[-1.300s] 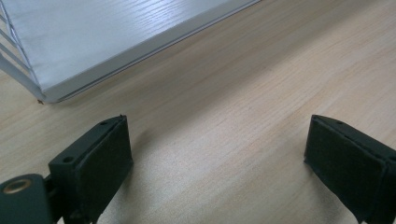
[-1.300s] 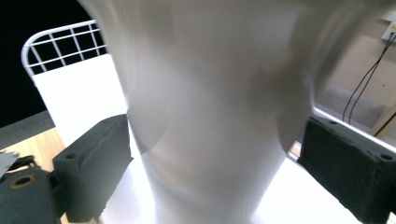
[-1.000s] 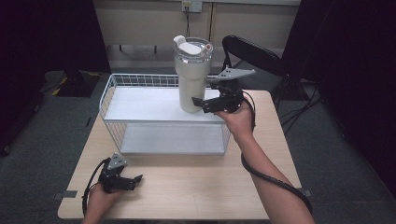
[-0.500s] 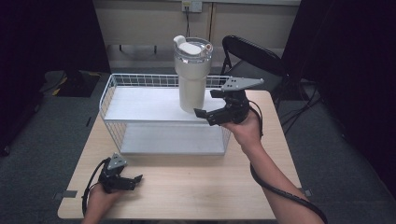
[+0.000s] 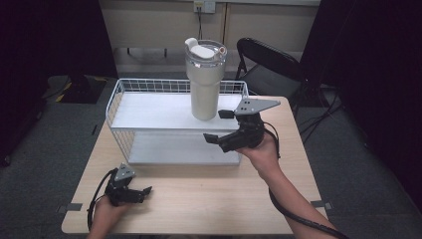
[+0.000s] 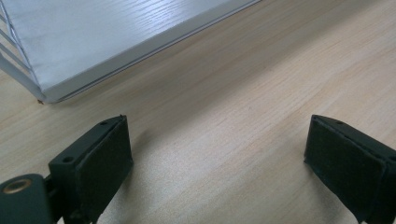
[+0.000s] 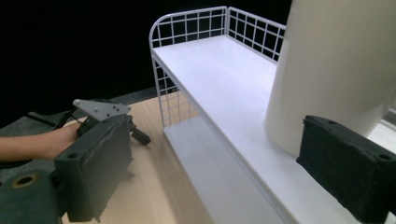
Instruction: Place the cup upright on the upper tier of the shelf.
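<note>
Right tool (image 5: 217,125) wide open just beside tumbler (image 5: 204,79) on rack (image 5: 149,110), left tool (image 5: 143,192) wide open, resting on desk (image 5: 209,199)

You're at a light wood-grain desk (image 5: 209,199) standing on grey carpet (image 5: 54,149). Behind it a black folding chair (image 5: 268,64) sits just off the desk's far right corner. Along the back runs a beige wall panel (image 5: 149,25) with a power outlet (image 5: 204,6) and a dark cable hanging from it. Both sides of your room drop into deep shadow.
</note>
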`<state>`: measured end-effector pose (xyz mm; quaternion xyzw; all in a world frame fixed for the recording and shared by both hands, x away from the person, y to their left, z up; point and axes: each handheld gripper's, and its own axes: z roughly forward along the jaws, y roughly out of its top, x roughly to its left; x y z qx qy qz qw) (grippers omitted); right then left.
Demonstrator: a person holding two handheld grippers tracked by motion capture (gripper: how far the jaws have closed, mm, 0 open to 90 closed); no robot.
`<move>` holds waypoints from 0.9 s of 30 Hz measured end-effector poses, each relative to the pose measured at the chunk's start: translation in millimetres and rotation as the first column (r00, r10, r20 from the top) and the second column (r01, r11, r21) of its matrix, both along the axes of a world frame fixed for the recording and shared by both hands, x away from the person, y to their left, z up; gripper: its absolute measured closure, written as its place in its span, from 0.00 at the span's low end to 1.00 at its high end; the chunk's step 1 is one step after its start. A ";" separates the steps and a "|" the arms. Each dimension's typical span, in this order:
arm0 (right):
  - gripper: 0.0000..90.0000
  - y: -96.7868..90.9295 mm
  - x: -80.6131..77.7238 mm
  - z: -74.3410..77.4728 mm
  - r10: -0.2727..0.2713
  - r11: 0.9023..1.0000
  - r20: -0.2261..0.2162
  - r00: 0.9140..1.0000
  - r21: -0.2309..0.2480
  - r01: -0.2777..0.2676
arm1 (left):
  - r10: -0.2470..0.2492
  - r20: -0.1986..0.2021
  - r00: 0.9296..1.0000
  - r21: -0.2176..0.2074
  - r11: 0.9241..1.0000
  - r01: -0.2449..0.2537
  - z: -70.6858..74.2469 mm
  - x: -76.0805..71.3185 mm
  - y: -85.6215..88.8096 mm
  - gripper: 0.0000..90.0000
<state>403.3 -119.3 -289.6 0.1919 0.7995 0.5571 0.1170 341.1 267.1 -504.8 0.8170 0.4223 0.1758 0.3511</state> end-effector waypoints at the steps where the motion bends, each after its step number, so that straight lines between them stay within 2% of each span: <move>1: 0.10 -0.8 -1.4 -2.3 0.003 1.000 0.000 1.000 0.000 -0.003 | 0.000 0.000 1.000 0.000 1.000 0.000 0.0 0.0 0.0 0.08; 12: 0.10 -15.3 -13.8 -31.9 0.020 1.000 -0.016 1.000 -0.013 -0.021 | 0.000 0.000 1.000 0.000 1.000 0.000 0.0 0.0 0.0 0.08; 13: 0.10 -18.3 -16.1 -37.9 0.024 1.000 -0.019 1.000 -0.014 -0.024 | 0.000 0.000 1.000 0.000 1.000 0.000 0.0 0.0 0.0 0.08; 15: 0.10 -19.9 -17.1 -41.1 0.023 1.000 -0.024 0.999 -0.013 -0.024 | 0.000 0.000 1.000 0.000 1.000 0.000 0.0 0.0 0.0 0.08; 17: 0.10 -24.5 -19.7 -50.9 0.021 1.000 -0.033 0.999 -0.001 -0.021 | 0.000 0.000 1.000 0.000 1.000 0.000 0.0 0.0 0.0 0.08; 27: 0.10 -30.3 -24.5 -71.5 0.023 1.000 -0.048 0.999 -0.014 -0.024 | 0.000 0.000 1.000 0.000 1.000 0.000 0.0 0.0 0.0 0.08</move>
